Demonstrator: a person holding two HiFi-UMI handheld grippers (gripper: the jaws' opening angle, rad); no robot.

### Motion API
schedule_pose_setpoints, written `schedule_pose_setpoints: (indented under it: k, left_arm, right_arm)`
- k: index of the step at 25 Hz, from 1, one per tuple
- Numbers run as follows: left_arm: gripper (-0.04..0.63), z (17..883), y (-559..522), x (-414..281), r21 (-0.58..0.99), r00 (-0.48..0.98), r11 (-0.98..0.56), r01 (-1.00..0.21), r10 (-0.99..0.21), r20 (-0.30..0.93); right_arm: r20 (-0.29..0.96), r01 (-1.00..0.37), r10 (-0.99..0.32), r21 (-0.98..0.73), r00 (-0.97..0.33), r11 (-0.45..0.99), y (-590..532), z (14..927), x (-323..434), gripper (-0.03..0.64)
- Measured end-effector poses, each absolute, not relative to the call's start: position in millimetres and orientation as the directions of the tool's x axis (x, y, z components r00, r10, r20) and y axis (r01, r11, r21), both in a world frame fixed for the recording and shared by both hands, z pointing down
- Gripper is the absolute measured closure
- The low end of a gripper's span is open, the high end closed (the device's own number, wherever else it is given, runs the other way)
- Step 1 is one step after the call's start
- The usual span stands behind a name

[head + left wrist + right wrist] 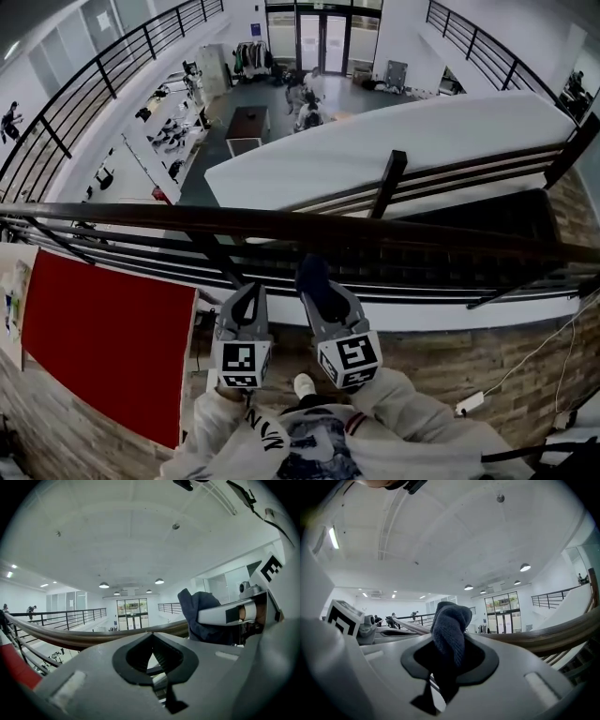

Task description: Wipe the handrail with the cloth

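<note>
Holding a dark blue cloth point(310, 272) pinched in its jaws, the right gripper point(319, 292) points at the dark handrail point(141, 217) that runs across in front of the person. The bunched top of the cloth stands up above the jaw tips. From the head view the cloth sits just on the near side of the rail, and I cannot tell whether it touches yet. The left gripper point(246, 295) is just beside it, jaws together with nothing between them, also aimed at the rail.

I judge this to be the start of the job: the cloth is gripped and brought up, but no stroke along the rail is evident. The next move calls for pressing the cloth onto the rail's top and drawing it sideways along the length, with the grip kept firm enough that the cloth does not drag out.

As for writing, the cube on each gripper carries only black-and-white square markers, not words. Some pale lettering shows on the person's top point(265, 437), too small and turned to read. The red panel point(103, 337) at the left is blank.
</note>
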State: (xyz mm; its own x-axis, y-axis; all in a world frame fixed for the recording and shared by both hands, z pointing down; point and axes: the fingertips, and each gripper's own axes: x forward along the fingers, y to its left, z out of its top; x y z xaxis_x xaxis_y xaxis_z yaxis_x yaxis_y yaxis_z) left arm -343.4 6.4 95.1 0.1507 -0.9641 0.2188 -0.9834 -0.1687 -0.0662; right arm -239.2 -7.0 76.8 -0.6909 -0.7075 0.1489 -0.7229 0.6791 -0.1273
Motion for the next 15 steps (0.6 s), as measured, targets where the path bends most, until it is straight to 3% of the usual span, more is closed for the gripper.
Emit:
schedule_pose_setpoints:
  k: [15]
  left_arm:
    - [0.594, 106, -41, -491, -0.041, 0.022, -0.031, -0.999, -0.976, 0.216]
  right_arm:
    - [0.204, -0.653, -0.625, -0.12, -0.753, 0.748, -63, 100, -430, 0.524]
